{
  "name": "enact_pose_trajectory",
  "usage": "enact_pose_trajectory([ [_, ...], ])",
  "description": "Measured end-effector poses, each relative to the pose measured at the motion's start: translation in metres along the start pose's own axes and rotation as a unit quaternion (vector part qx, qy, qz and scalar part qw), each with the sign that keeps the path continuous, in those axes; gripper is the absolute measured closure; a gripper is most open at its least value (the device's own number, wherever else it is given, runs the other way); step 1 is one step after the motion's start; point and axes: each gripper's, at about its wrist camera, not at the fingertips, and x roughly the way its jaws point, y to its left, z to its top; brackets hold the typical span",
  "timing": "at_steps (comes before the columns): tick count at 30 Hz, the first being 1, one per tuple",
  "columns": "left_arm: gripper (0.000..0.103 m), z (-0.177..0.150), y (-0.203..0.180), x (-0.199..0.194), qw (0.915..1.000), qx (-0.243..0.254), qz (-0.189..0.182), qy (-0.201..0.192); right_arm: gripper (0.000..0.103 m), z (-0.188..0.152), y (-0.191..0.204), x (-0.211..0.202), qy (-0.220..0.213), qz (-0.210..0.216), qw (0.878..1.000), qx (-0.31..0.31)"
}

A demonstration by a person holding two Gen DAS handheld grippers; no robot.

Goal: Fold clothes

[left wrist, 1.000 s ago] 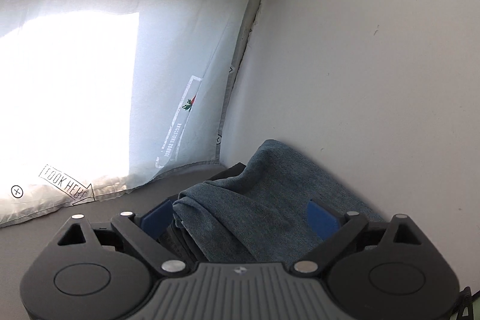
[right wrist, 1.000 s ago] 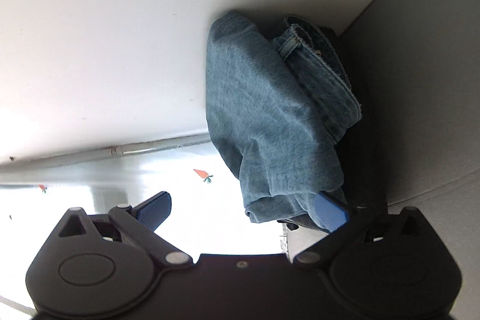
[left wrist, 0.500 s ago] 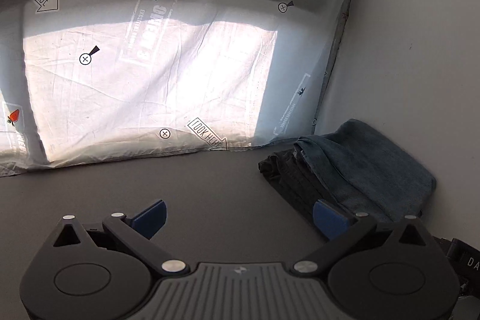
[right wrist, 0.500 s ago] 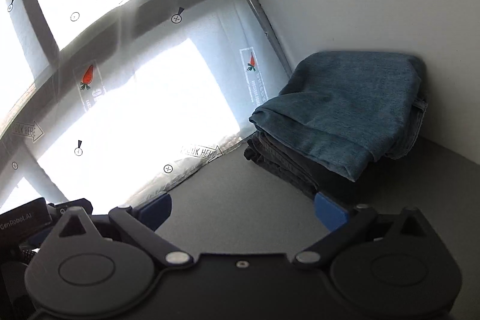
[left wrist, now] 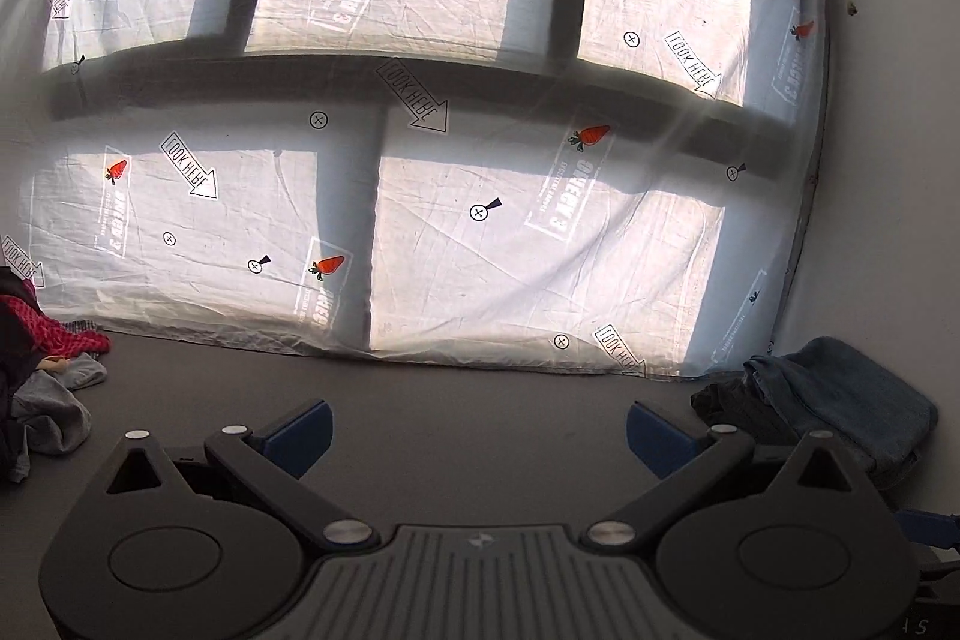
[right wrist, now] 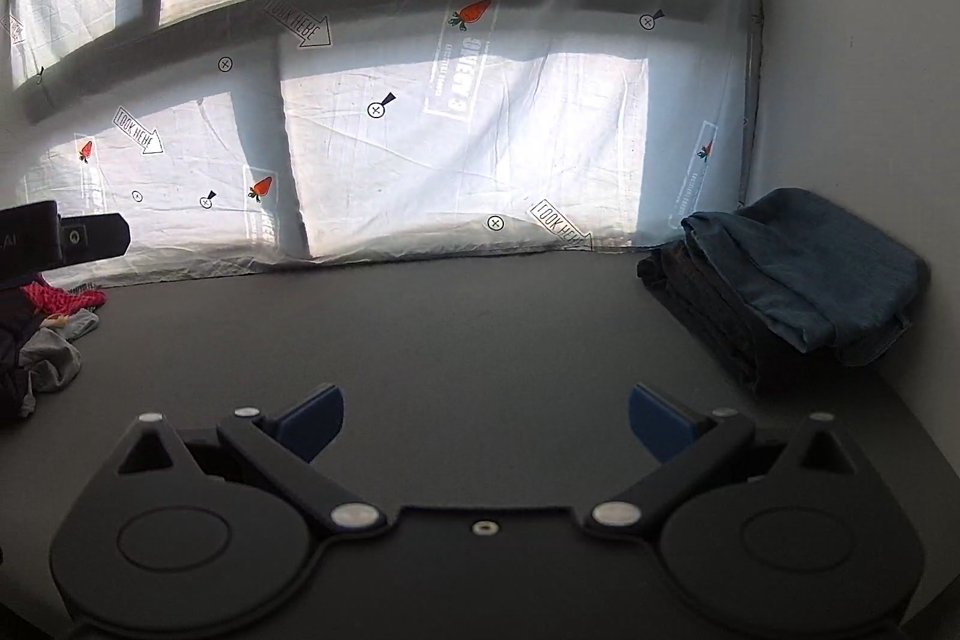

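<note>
Folded blue jeans (right wrist: 804, 268) lie on top of a folded dark garment (right wrist: 696, 292) in the far right corner of the dark table (right wrist: 480, 328), against the white wall. The stack also shows in the left wrist view (left wrist: 840, 400). A loose pile of unfolded clothes (right wrist: 48, 340), red, grey and dark, lies at the far left; it shows in the left wrist view (left wrist: 42, 388) too. My left gripper (left wrist: 477, 427) is open and empty above the table. My right gripper (right wrist: 485, 421) is open and empty, well short of the jeans.
A white printed sheet (left wrist: 480, 160) with carrots and arrows covers the window behind the table. A white wall (right wrist: 870, 40) bounds the right side. Part of the left gripper's body (right wrist: 60, 238) shows at the left edge of the right wrist view.
Both grippers have let go of the folded jeans and pulled back and leftward from the corner stack. The jeans stay on the dark garment. The pile at the left has come into view.
</note>
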Motion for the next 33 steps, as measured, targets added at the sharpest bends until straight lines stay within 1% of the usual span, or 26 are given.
enact_pose_trajectory([
  [3, 0.0, -0.007, 0.02, -0.03, 0.9995, 0.012, 0.024, 0.018, 0.0, -0.016, 0.032, -0.026, 0.01, 0.011, 1.0, -0.012],
  [5, 0.0, -0.016, 0.032, -0.046, 0.9987, 0.014, 0.033, 0.036, 0.0, -0.025, 0.048, -0.042, 0.021, 0.019, 0.999, -0.017],
  [6, 0.0, -0.02, 0.036, -0.053, 0.9984, 0.014, 0.033, 0.043, 0.0, -0.03, 0.054, -0.05, 0.027, 0.024, 0.999, -0.019],
  [8, 0.0, -0.034, 0.045, -0.068, 0.9981, 0.009, 0.028, 0.054, 0.0, -0.041, 0.065, -0.062, 0.052, 0.035, 0.998, -0.022],
  [9, 0.0, -0.042, 0.049, -0.074, 0.9979, 0.004, 0.024, 0.059, 0.0, -0.047, 0.069, -0.068, 0.062, 0.035, 0.997, -0.018],
  [13, 0.0, -0.066, 0.058, -0.086, 0.9939, -0.003, 0.024, 0.108, 0.0, -0.069, 0.087, -0.084, 0.077, 0.02, 0.996, -0.043],
  [15, 0.0, -0.074, 0.06, -0.09, 0.9916, 0.0, 0.024, 0.127, 0.0, -0.077, 0.092, -0.089, 0.085, 0.021, 0.995, -0.042],
  [17, 0.0, -0.079, 0.062, -0.093, 0.9902, 0.004, 0.02, 0.138, 0.0, -0.083, 0.095, -0.094, 0.09, 0.026, 0.995, -0.035],
  [24, 0.0, -0.087, 0.071, -0.104, 0.9885, 0.014, 0.01, 0.15, 0.0, -0.095, 0.103, -0.103, 0.092, 0.018, 0.995, -0.019],
  [30, 0.0, -0.086, 0.076, -0.108, 0.989, 0.013, 0.0, 0.147, 0.0, -0.095, 0.108, -0.106, 0.087, 0.017, 0.996, -0.017],
  [33, 0.0, -0.085, 0.076, -0.109, 0.9895, 0.018, 0.002, 0.143, 0.0, -0.095, 0.11, -0.105, 0.087, 0.017, 0.996, -0.016],
])
